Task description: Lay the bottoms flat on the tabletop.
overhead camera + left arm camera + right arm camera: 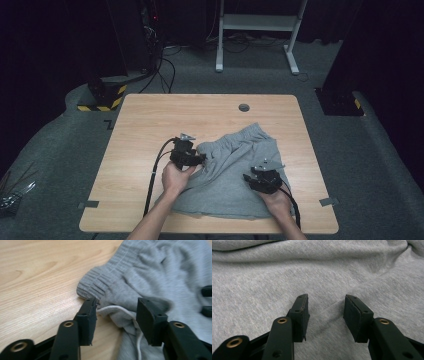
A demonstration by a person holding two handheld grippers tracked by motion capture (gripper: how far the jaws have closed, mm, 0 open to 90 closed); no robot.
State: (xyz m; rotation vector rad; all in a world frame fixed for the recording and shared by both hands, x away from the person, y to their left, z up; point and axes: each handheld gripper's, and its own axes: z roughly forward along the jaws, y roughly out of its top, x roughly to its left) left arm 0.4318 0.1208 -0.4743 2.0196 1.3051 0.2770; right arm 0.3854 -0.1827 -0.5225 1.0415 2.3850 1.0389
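Left gripper (199,159): jaws apart, at the near-left corner of the waistband; in the left gripper view (116,312) nothing is pinched, though the white drawstring (117,308) and a fold of cloth lie between the pads.
Right gripper (248,177): jaws apart, poised over the near-right part of the cloth; in the right gripper view (325,315) the fingers (300,312) stand just above plain grey fabric and clamp nothing.
Shorts (235,170): grey sweat shorts lying on the near half of the table (150,120), right of centre, rumpled, with the ribbed waistband (96,282) toward the left and far side.
Lay of the cloth: creased and bunched near the left gripper, smoother toward the right; one leg reaches the near edge of the table.
Done so far: judged from how it lies, the garment is spread out on the wood but not folded; no neat fold line shows.
Left to do: probably a fresh grip on both sides, then flattening or folding; most of the work seems ahead.
Person's hands: both come in from the near edge, one on each gripper.
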